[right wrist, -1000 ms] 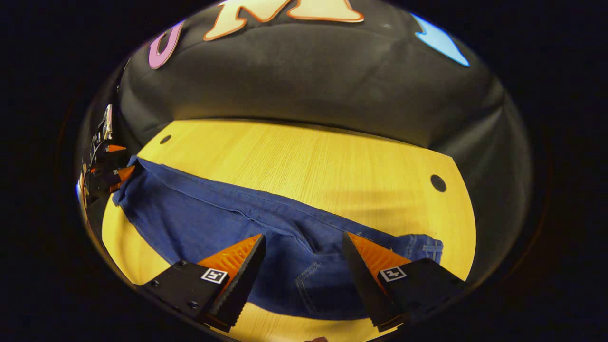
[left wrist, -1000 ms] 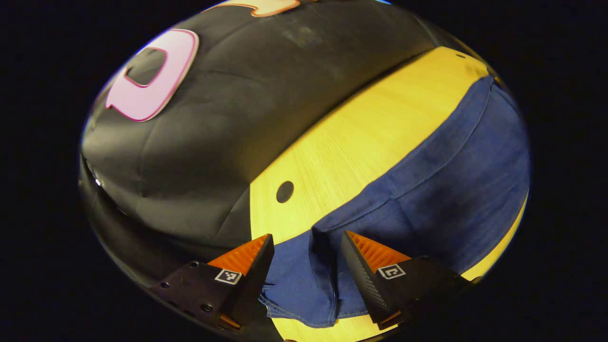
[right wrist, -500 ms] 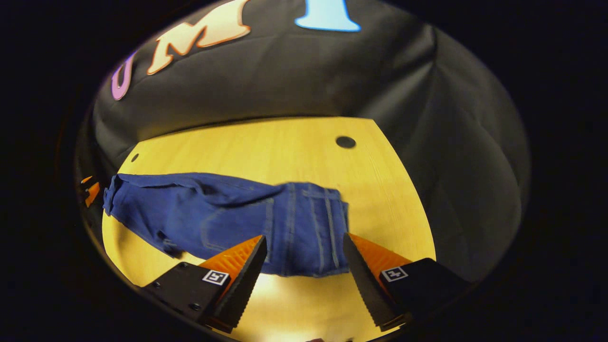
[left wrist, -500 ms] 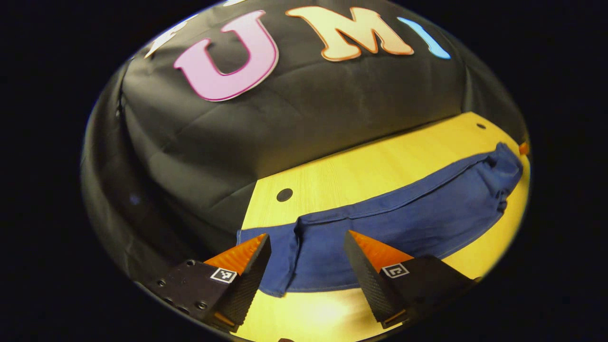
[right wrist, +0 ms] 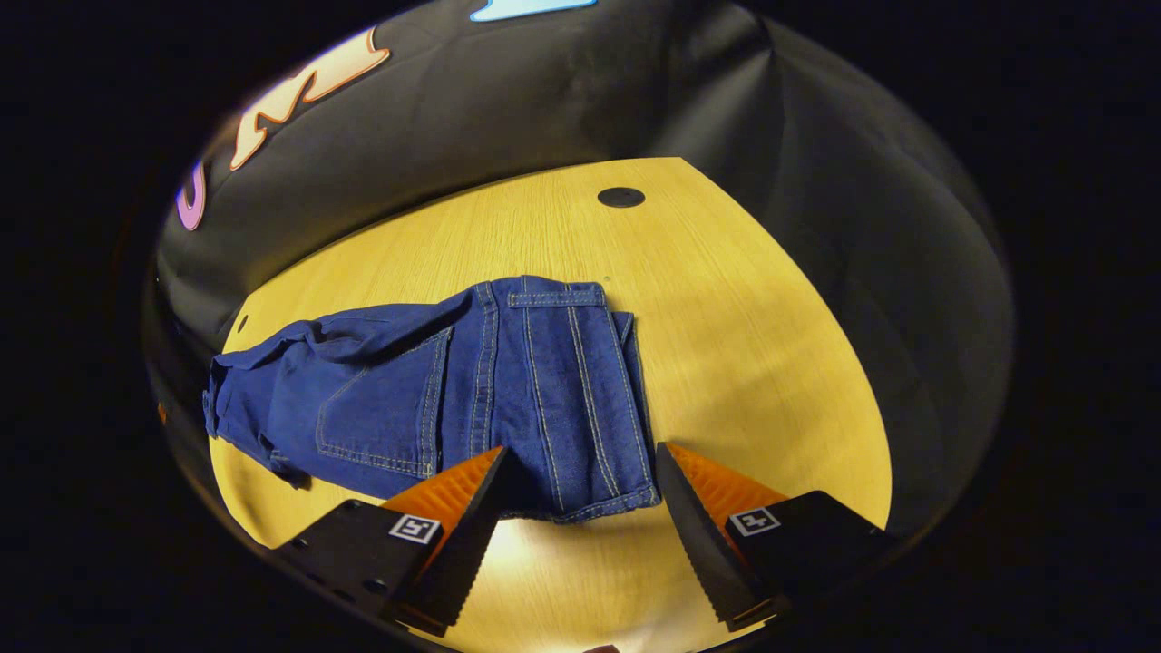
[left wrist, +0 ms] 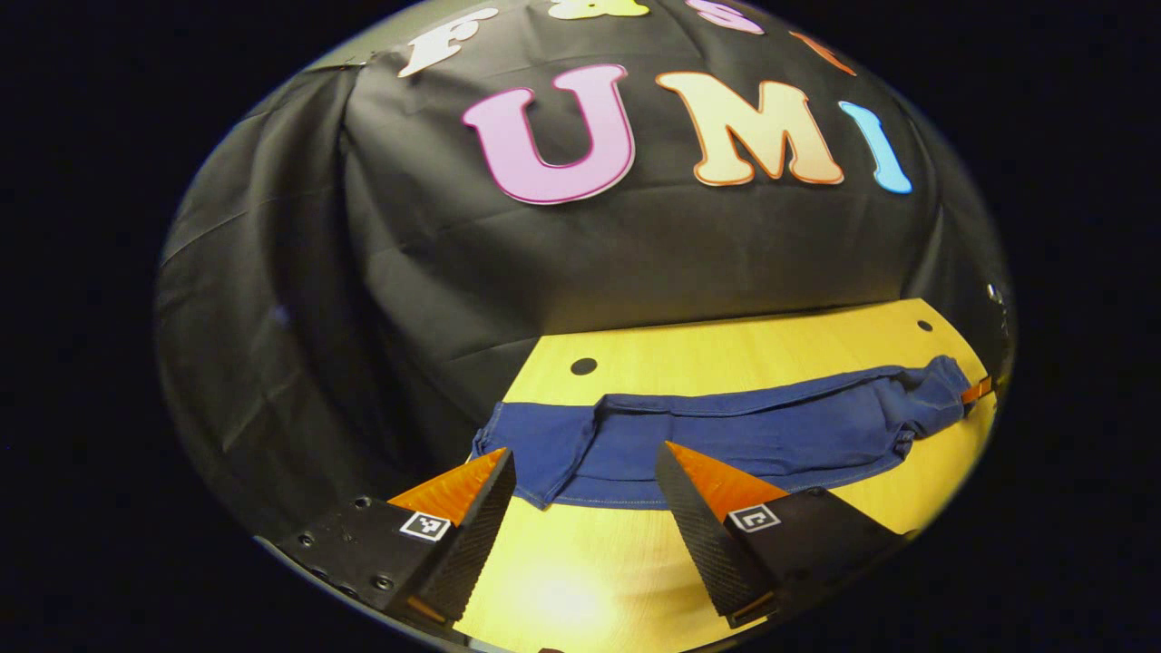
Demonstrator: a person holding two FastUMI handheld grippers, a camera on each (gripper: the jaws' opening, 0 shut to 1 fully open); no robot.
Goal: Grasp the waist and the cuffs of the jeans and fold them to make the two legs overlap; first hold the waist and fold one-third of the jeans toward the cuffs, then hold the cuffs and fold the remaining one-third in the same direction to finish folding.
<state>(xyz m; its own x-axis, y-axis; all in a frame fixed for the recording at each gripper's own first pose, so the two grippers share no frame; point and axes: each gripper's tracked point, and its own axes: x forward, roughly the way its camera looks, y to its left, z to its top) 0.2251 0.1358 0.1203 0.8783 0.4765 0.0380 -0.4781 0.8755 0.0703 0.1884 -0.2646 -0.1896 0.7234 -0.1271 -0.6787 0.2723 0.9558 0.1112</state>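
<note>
Standing: jeans (right wrist: 472, 381) lie flat on the counter (right wrist: 726, 299), legs one over the other as far as the right gripper view shows, so I judge the leg-overlap step done and the thirds not yet begun.
Left hand-held gripper (left wrist: 585, 512): fingers spread, holding nothing, hovering over bare counter (left wrist: 726, 349) just short of the cuffs (left wrist: 531, 449).
Right hand-held gripper (right wrist: 580, 508): fingers spread, holding nothing, poised just short of the waist (right wrist: 594, 503), whose hem lies between the two fingers.
Jeans, left gripper view (left wrist: 726, 426): a long band running from the cuffs away toward the waist end.
Next move: by my reading, pinch the waist, one gripper near each corner, through both layers, then carry it a third of the way toward the cuffs; the left gripper sits at the wrong end for that.
Risk: a shallow bite may lift only the top layer.
Hard to tell: a small bit at the far waist end in the left gripper view is too small to name; the cuffs beyond the waist in the right gripper view are bunched, layers unclear.
</note>
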